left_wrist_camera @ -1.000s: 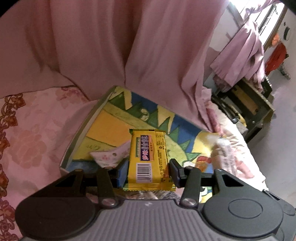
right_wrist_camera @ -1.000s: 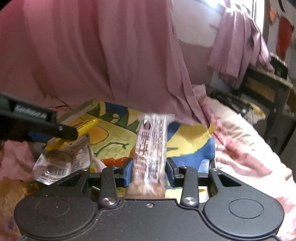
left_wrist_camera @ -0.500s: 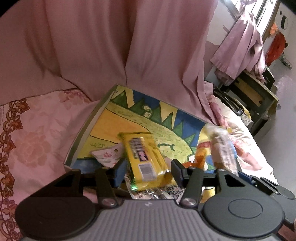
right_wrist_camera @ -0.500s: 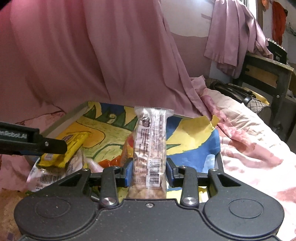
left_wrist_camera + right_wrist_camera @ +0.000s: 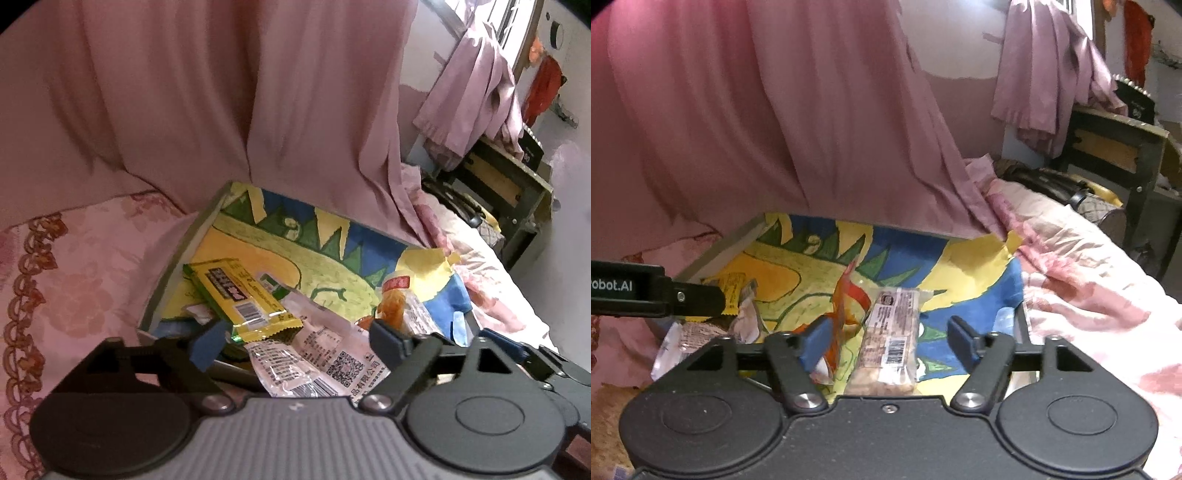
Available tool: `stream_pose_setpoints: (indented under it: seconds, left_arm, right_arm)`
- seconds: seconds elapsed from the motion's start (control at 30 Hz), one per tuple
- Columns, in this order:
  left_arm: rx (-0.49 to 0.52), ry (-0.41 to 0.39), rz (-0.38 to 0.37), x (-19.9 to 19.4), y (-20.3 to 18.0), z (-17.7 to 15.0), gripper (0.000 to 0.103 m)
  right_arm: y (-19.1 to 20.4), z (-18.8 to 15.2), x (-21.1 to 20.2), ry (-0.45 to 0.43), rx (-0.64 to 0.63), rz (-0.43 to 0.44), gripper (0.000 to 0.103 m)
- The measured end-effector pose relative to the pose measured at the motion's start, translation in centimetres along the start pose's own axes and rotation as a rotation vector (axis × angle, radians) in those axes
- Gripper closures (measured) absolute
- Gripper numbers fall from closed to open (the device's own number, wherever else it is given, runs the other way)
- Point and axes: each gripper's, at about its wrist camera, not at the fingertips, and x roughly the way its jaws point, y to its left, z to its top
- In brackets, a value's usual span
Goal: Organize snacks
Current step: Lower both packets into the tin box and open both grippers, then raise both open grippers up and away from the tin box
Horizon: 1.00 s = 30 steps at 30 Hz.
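Note:
A shallow box (image 5: 177, 266) with a colourful drawing inside lies on the bed and holds several snack packets. My left gripper (image 5: 295, 339) hovers at its near edge, jaws opening. The yellow snack bar (image 5: 240, 295) lies loose in the box, slanted to the left, beyond the fingers. Clear printed packets (image 5: 321, 354) lie under it, and an orange packet (image 5: 395, 299) is to the right. My right gripper (image 5: 890, 343) is also opening. A long clear nut bar (image 5: 894, 321) lies flat in the box (image 5: 716, 254) between its fingers, untouched by the pads. The left gripper's finger (image 5: 657, 295) shows at the left.
A pink curtain (image 5: 221, 110) hangs right behind the box. Pink floral bedding (image 5: 74, 295) spreads to the left and right (image 5: 1089, 288). A dark wooden stand (image 5: 1126, 147) with a bag under it stands at the far right.
Both grippers went from shut to open. The yellow bar dropped out of the left gripper and tipped left into the box. The nut bar slid down from the right gripper to lie flat.

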Motion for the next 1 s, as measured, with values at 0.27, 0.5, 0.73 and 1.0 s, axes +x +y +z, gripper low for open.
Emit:
stream_pose_setpoints:
  seconds: [0.27, 0.5, 0.73, 1.0]
  left_arm:
    - [0.027, -0.114, 0.073, -4.2, -0.3, -0.5, 0.000]
    - [0.120, -0.206, 0.151, -8.8, -1.4, -1.8, 0.000]
    - [0.177, -0.269, 0.178, -13.7, -2.0, -4.0, 0.000]
    - [0.144, -0.274, 0.183, -17.8, -1.8, -6.3, 0.000]
  right_arm:
    - [-0.7, 0.4, -5.1, -0.092, 0.026, -0.015, 0.004]
    - [-1.1, -0.1, -10.6, -0.177, 0.064, -0.022, 0.001]
    - [-1.5, -1.4, -15.8, -0.224, 0.108, -0.009, 0.001]
    - [-1.6, -3.5, -20.7, -0.239, 0.144, 0.005, 0.001]
